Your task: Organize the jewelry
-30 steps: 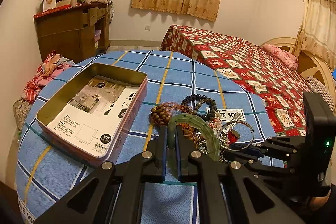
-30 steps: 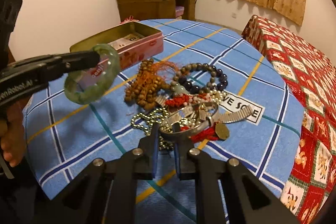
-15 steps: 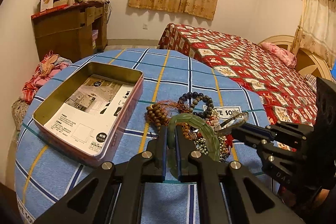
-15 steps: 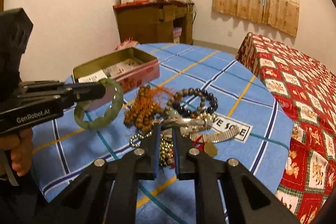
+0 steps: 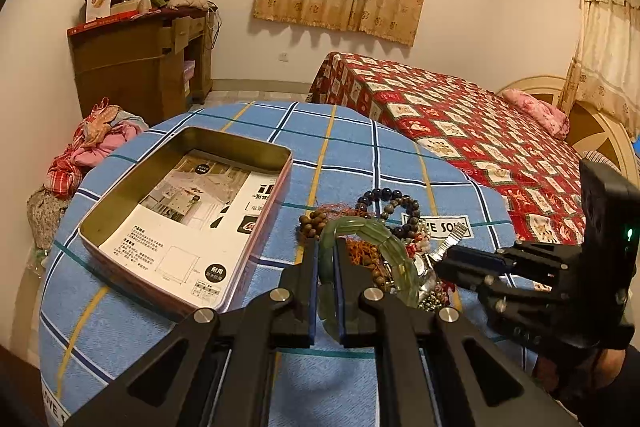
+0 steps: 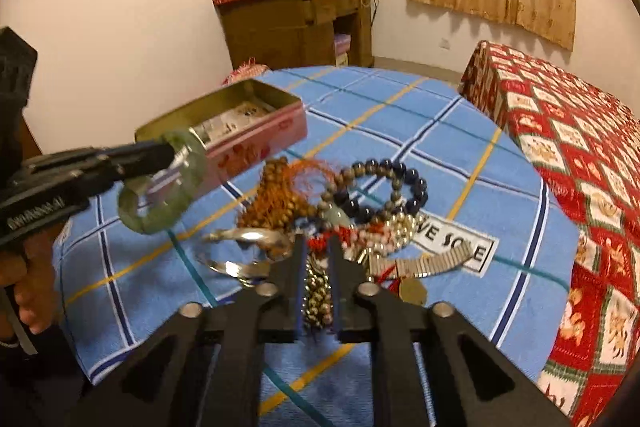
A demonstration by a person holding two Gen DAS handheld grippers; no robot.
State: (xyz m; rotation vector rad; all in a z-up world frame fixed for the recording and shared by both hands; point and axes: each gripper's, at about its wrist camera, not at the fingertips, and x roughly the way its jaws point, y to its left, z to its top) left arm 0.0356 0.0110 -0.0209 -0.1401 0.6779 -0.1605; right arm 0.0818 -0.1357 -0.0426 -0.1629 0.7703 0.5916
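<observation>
My left gripper (image 5: 327, 251) is shut on a green jade bangle (image 5: 394, 259), held in the air above the table; it also shows in the right wrist view (image 6: 160, 195). An open pink tin (image 5: 276, 203) with a printed card inside sits to its left. A pile of jewelry (image 6: 360, 203) lies on the blue checked cloth: wooden beads, dark bead bracelets, a metal watch band. My right gripper (image 6: 318, 251) has narrow jaws and appears to carry a silver bangle (image 6: 248, 239) hanging to its left, blurred. The right gripper shows in the left view (image 5: 452, 259) beside the pile.
The round table (image 5: 352, 147) has a blue checked cloth. A bed with a red quilt (image 5: 480, 131) stands behind right. A wooden cabinet (image 5: 140, 63) stands against the far wall, with a clothes heap (image 5: 92, 147) by it.
The right gripper lifted the silver bangle off the pile and swung it left. The left gripper carried the jade bangle up and closer to the tin.
</observation>
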